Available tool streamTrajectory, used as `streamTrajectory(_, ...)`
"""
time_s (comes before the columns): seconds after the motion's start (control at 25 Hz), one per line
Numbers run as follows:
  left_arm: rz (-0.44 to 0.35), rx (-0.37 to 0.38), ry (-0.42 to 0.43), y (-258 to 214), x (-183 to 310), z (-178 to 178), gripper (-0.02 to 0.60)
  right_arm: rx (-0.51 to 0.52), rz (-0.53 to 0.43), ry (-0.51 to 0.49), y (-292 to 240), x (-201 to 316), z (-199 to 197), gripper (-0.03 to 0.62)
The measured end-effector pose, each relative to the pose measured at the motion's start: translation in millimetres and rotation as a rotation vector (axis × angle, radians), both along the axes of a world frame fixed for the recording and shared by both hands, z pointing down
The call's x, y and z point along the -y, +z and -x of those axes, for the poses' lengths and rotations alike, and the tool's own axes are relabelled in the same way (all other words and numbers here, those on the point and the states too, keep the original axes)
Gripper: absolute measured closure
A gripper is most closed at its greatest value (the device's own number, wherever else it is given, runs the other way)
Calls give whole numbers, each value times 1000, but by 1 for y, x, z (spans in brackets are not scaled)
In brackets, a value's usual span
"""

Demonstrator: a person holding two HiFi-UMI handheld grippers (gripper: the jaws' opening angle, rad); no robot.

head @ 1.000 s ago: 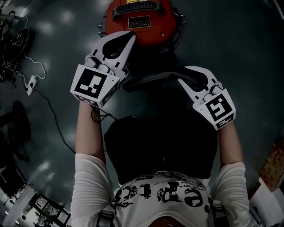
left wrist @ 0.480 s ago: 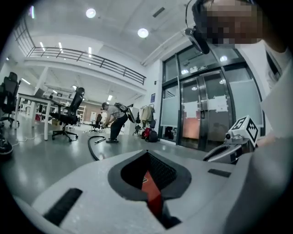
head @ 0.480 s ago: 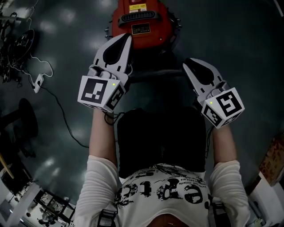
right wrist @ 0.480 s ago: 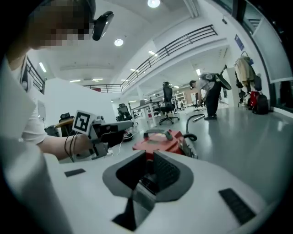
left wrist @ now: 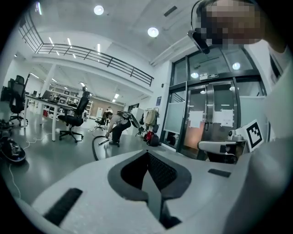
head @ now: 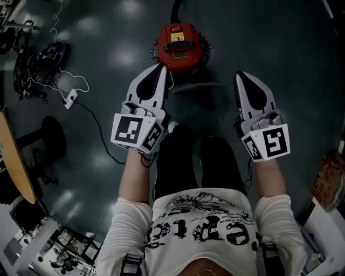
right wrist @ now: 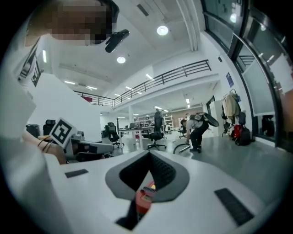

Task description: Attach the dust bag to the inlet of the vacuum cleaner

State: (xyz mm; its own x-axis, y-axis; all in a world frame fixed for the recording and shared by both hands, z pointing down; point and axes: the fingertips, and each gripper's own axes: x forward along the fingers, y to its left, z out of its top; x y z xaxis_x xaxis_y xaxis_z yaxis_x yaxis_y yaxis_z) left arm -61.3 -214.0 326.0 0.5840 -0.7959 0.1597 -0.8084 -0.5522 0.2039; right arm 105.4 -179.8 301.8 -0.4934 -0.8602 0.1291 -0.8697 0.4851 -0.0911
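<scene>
The red vacuum cleaner (head: 179, 47) stands on the dark floor far below, with a black hose (head: 175, 8) leaving its far side. A dark shape (head: 200, 89) lies just in front of it; I cannot tell what it is. Both grippers hang high above the floor and point roughly level. My left gripper (head: 159, 67) is shut and holds nothing, its tip over the vacuum's near left edge. My right gripper (head: 240, 74) is shut and empty, off to the vacuum's right. In the right gripper view a bit of the red vacuum (right wrist: 144, 197) shows below the closed jaws.
A white power strip (head: 70, 97) and tangled cables (head: 32, 64) lie at the left, near a black stool (head: 54, 137) and a wooden table edge (head: 11, 156). A person (left wrist: 116, 127) bends over a hose beyond office chairs (left wrist: 75, 116). Glass doors (left wrist: 215, 123) stand on one side.
Both grippers rose well away from the vacuum. The head view climbed too, so the vacuum looks smaller and farther, and the person's legs now show straight below.
</scene>
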Motion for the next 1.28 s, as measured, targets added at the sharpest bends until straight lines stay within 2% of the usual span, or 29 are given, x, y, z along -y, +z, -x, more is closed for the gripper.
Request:
streamTrajectory(0.16, 4, 10, -45, -95, -38, 4, 578, -13, -3, -7, -96, -18, -3, 592)
streamTrajectory(0.32, -2, 35, -41, -174, -75, -3, 578, -35, -22, 3, -177, -39, -13, 592)
streamTrajectory(0.48, -24, -15, -66, -234, -105, 1, 578, -22, -30, -29, -225, -65, -6, 592)
streamTrajectory(0.56, -38, -22, -83, -246, -117, 2, 578, -11, -24, -33, -234, -77, -2, 592)
streamTrajectory(0.68, -79, 22, -94, -257, -145, 0, 578, -23, -32, -46, -243, -97, 2, 592)
streamTrajectory(0.84, -116, -31, -94, -282, -179, 0, 578, -34, -40, -76, -250, -117, 3, 592)
streamTrajectory(0.96, -133, -15, -110, -284, -185, 0, 578, -92, -77, -84, -251, -122, 1, 591)
streamTrajectory(1.28, -126, -8, -141, -281, -190, 5, 578, -76, -59, -75, -247, -132, 10, 592)
